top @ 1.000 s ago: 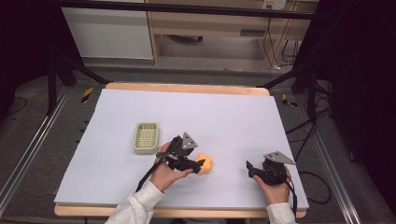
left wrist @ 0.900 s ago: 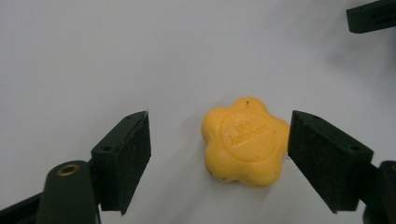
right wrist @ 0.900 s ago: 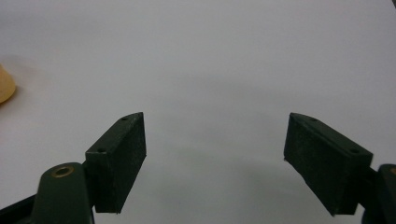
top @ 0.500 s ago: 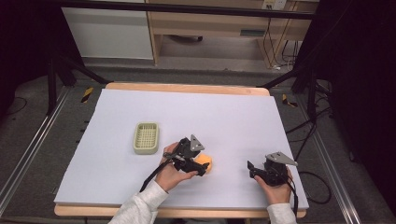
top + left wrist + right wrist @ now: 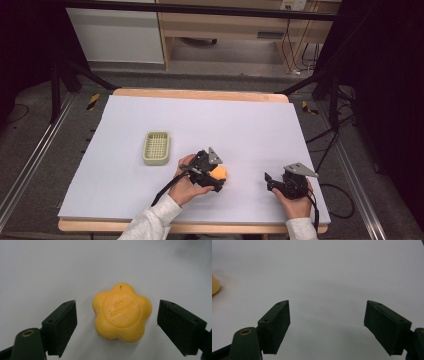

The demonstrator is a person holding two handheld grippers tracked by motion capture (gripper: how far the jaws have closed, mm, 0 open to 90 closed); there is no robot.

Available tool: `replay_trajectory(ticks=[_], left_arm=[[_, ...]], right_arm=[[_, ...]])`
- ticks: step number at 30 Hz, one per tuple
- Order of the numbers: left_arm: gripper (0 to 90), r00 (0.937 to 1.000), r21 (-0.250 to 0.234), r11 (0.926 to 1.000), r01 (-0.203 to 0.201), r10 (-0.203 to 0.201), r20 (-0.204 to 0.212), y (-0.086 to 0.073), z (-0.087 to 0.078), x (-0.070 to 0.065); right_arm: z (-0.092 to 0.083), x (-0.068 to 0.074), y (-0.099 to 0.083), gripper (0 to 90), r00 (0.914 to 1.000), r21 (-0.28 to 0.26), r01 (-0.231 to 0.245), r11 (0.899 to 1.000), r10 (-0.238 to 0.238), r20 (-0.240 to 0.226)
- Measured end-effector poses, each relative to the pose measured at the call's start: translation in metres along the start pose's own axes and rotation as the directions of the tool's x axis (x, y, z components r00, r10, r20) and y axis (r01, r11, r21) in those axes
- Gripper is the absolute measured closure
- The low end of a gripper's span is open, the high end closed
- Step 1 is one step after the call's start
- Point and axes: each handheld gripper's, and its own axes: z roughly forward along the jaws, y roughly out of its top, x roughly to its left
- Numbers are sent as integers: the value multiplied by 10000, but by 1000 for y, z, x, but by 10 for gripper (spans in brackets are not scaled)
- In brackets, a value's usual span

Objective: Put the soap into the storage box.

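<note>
A yellow-orange, flower-shaped bar of soap (image 5: 122, 312) lies flat on the white table cover. In the high view the soap (image 5: 220, 173) sits near the front, middle of the table. My left gripper (image 5: 117, 308) is open around it, and its jaws have just been opening. One black pad stands on each side of the soap with a clear gap, touching nothing. From above, the left gripper (image 5: 216, 178) points right over the soap. My right gripper (image 5: 269, 181) rests at the front right, open and empty (image 5: 327, 312). The soap's edge (image 5: 215, 286) shows far to its left.
A small pale green slotted basket (image 5: 156, 148) stands left of the left hand. The white cover (image 5: 225, 120) spans the wooden table, with bare surface behind and between the grippers. Dark stands and cables flank the table.
The left hand has edged slightly right, bringing its gripper closer over the soap. The soap lies where it was. The right gripper has kept still.
</note>
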Motion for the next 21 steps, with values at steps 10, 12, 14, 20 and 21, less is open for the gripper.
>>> replay_trajectory(ticks=[10,12,14,20,21], left_arm=[[158,10000,224,9997,-87,86,40,0,9,-1],[157,9999,335,9993,-143,139,101,0,13,-2],[156,9995,531,9982,-280,274,125,1,15,-1],[157,9998,651,9978,-160,150,157,0,22,-1],[158,9997,721,9972,-213,203,150,0,22,0]], right_arm=[[1,0,0,214,10000,14,34,10000,-34,20],[1,0,0,214,10000,10,40,10000,-40,-1],[1,-1,0,214,10000,16,33,10000,-33,10],[1,-1,0,215,10000,22,6,10000,-6,-2],[1,-1,0,215,10000,29,9,10000,-9,6]])
